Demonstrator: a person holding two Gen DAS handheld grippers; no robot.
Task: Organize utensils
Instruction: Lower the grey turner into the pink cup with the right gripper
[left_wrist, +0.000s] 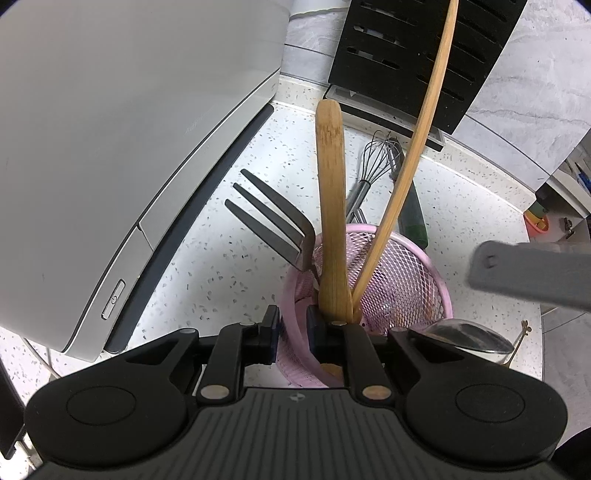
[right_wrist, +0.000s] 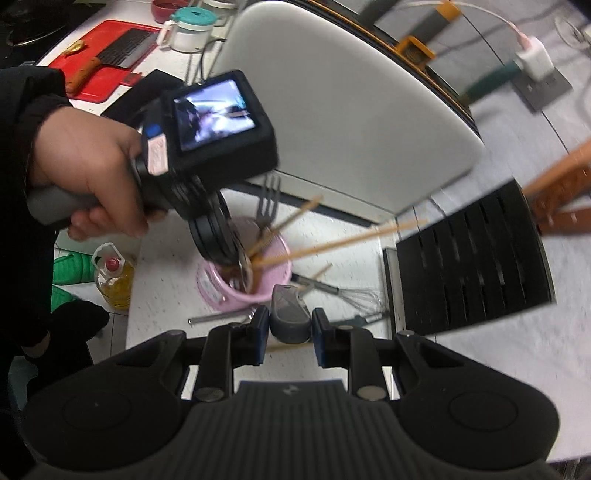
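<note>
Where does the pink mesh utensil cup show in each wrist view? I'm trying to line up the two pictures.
Left wrist view: the pink mesh cup sits low at centre, its near rim between the left gripper's fingers.
Right wrist view: the cup lies left of centre, under the other gripper.
Shared landmark: the black slotted knife block, top right in the left view, at the right in the right view.

The pink mesh holder (left_wrist: 369, 280) is being viewed steeply and closely at six o'clock from the left wrist, farther off from the right wrist (right_wrist: 240, 291).
</note>
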